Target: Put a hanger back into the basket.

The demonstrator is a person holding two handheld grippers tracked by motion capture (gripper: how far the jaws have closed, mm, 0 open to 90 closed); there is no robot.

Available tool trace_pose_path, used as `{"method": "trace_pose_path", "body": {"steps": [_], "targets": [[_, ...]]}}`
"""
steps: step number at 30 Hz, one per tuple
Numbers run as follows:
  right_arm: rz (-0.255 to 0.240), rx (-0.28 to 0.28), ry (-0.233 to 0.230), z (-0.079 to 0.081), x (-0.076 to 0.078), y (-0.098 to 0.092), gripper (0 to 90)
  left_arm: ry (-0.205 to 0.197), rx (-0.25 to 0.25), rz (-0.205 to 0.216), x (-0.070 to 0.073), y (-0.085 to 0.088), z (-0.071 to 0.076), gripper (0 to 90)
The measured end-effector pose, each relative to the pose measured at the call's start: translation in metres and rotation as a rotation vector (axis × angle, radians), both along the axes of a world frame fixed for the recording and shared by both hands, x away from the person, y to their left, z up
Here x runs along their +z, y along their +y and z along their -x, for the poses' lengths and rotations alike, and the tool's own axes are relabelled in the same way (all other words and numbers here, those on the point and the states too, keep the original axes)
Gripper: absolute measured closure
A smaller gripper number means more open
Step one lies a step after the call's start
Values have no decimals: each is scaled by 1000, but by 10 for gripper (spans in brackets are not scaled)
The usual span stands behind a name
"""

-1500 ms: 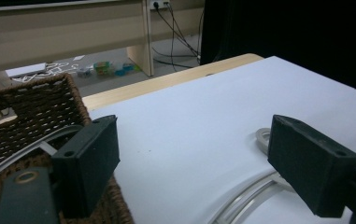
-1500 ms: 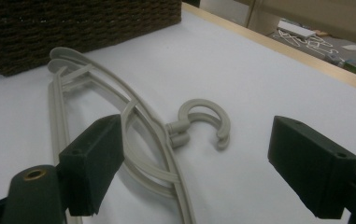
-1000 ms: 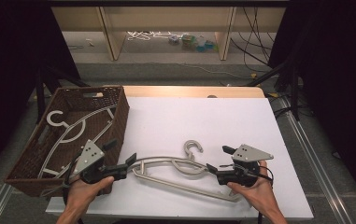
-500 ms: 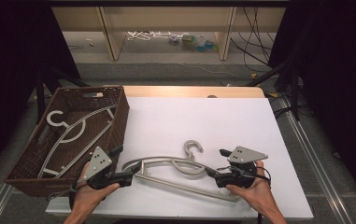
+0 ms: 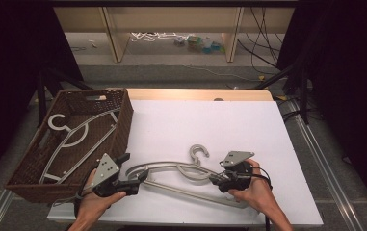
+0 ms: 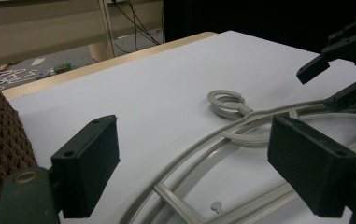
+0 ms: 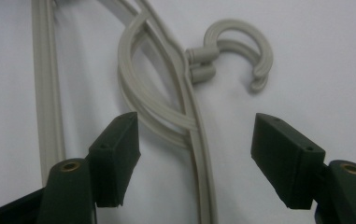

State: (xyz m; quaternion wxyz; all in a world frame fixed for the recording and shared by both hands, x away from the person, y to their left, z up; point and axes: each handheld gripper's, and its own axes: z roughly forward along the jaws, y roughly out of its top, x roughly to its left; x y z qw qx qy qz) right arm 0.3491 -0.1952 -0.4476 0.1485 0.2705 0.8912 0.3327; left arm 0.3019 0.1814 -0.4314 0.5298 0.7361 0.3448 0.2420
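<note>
White table, grey hanger, right claw closing

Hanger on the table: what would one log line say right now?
hanger: flat on table | left gripper: open, at its end | right gripper: open, closing astride arm | basket: another hanger

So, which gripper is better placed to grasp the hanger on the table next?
Right. The right gripper has just been closing, and the hanger arm lies between its jaws, untouched. The left gripper, wide open, sits above the hanger's other end.

Hanger smooth grey plastic; basket brown wicker, rough.
</note>
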Motion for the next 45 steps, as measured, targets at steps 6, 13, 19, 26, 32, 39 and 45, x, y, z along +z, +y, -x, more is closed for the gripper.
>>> {"method": "trace_pose_path", "body": {"steps": [6, 13, 19, 26, 32, 39, 45], "targets": [[77, -5, 55, -7, -7, 1, 471, 4, -7, -1, -2, -2, 0, 164], [129, 11, 108, -14, -13, 3, 621, 8, -11, -1, -2, -2, 0, 164], [163, 39, 105, -18, -16, 5, 717, 14, -15, -4, -3, -2, 0, 165], [207, 58, 106, -16, -12, 10, 807, 17, -13, -8, -4, -1, -1, 165], [224, 55, 87, -13, -6, 13, 810, 21, -17, -10, -4, -1, -1, 165], [255, 61, 71, -12, -4, 15, 821, 23, -20, -13, -4, -2, -2, 165], [278, 67, 40, -9, 3, 16, 823, 27, -24, -13, -5, -3, -1, 165]]}}
